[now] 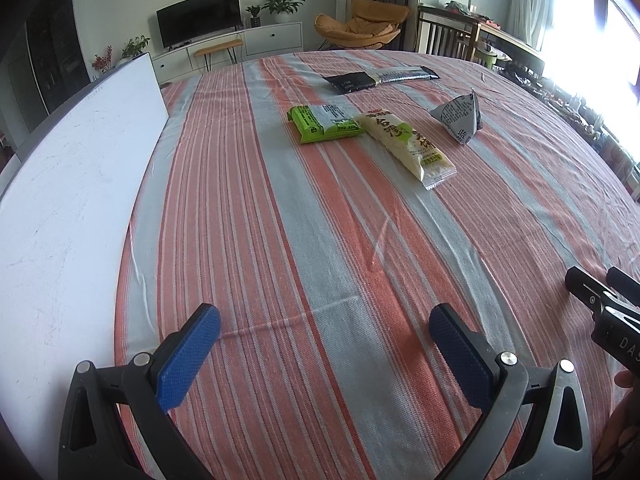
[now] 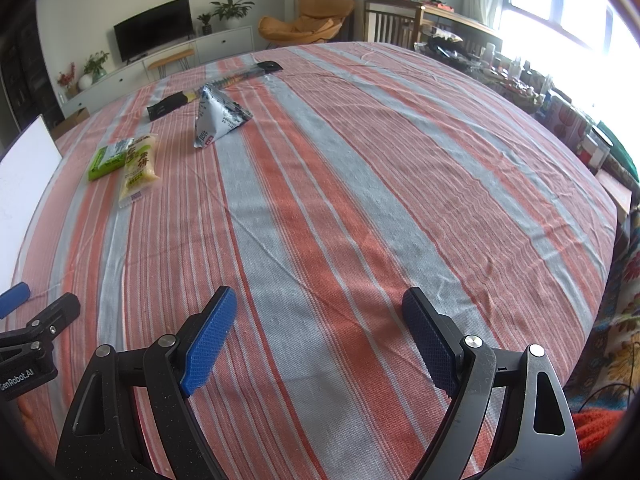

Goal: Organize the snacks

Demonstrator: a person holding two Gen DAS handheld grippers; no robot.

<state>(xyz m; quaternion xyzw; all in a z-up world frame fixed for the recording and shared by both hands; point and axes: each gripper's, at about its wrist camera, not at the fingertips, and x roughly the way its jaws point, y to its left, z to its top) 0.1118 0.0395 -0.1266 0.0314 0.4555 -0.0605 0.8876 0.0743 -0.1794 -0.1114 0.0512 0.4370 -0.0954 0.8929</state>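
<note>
Several snack packs lie far across the striped tablecloth. A green pack lies next to a pale rice-cracker pack. A grey pyramid pack stands to the right. A black pack and a long dark bar lie behind. In the right wrist view they show as green pack, pale pack, pyramid pack, black pack and bar. My left gripper and right gripper are open and empty, low over the near cloth.
A white board lies along the table's left side and also shows in the right wrist view. The right gripper's body shows at the left view's right edge. Cluttered shelves stand past the table's right edge.
</note>
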